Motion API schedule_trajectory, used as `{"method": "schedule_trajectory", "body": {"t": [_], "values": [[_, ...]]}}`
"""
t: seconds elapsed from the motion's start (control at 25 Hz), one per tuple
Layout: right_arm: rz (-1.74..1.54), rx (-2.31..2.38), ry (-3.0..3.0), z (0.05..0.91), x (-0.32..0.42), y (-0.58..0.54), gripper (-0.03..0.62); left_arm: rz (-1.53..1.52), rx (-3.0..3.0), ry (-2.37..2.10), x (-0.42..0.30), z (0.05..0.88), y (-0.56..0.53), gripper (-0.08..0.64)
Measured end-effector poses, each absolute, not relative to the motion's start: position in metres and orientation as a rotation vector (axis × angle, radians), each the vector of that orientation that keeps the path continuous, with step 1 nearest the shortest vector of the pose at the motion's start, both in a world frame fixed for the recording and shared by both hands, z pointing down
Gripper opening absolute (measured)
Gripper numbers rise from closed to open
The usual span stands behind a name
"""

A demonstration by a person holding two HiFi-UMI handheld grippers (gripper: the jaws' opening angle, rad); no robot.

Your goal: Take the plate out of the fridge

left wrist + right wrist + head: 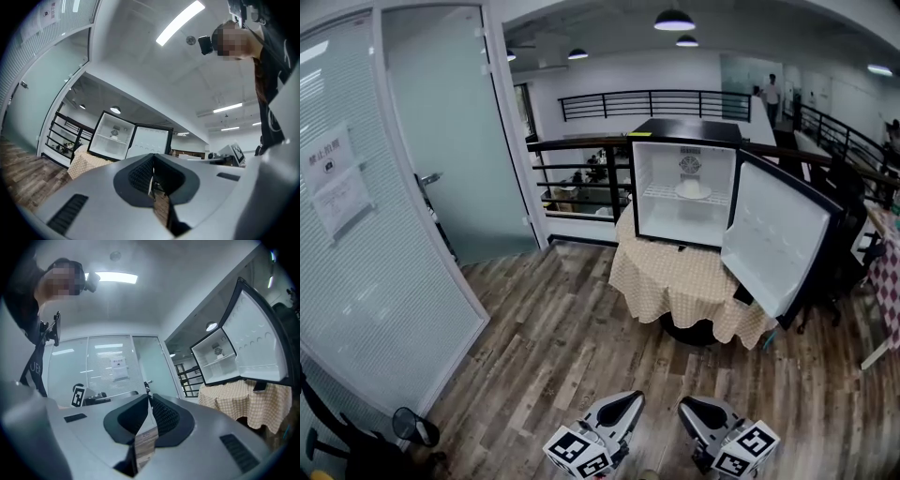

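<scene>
A small black fridge (684, 187) stands open on a round table with a checked cloth (675, 277), well ahead of me across the wooden floor. A white plate (692, 190) rests on its wire shelf, under a round fan. Both grippers hang low at the bottom edge of the head view, far from the fridge. My left gripper (632, 399) is shut and empty, and so is my right gripper (687, 406). The left gripper view shows its shut tips (153, 158) with the fridge (112, 136) in the distance. In the right gripper view the shut tips (149, 397) point up, with the fridge (213, 357) to the right.
The fridge door (773, 234) is swung wide to the right, overhanging the table. A curved glass wall and door (431, 150) run along the left. A dark railing (572, 178) stands behind the table. A black chair base (356, 441) sits at bottom left, and a checked table (886, 272) at right.
</scene>
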State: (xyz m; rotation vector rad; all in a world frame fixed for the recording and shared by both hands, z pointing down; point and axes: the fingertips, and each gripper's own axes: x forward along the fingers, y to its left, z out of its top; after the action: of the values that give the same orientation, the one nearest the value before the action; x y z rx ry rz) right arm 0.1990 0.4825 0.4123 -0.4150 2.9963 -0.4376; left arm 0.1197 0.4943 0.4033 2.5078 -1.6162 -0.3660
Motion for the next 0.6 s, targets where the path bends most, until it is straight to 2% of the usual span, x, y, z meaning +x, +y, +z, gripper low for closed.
{"method": "schedule_trajectory", "body": {"t": [0.6], "values": [[-0.52,-0.475,2.932,0.415,0.189,0.416,0.052,-0.372,2.53,-1.526,0.112,0.405,0.411,0.009]]}}
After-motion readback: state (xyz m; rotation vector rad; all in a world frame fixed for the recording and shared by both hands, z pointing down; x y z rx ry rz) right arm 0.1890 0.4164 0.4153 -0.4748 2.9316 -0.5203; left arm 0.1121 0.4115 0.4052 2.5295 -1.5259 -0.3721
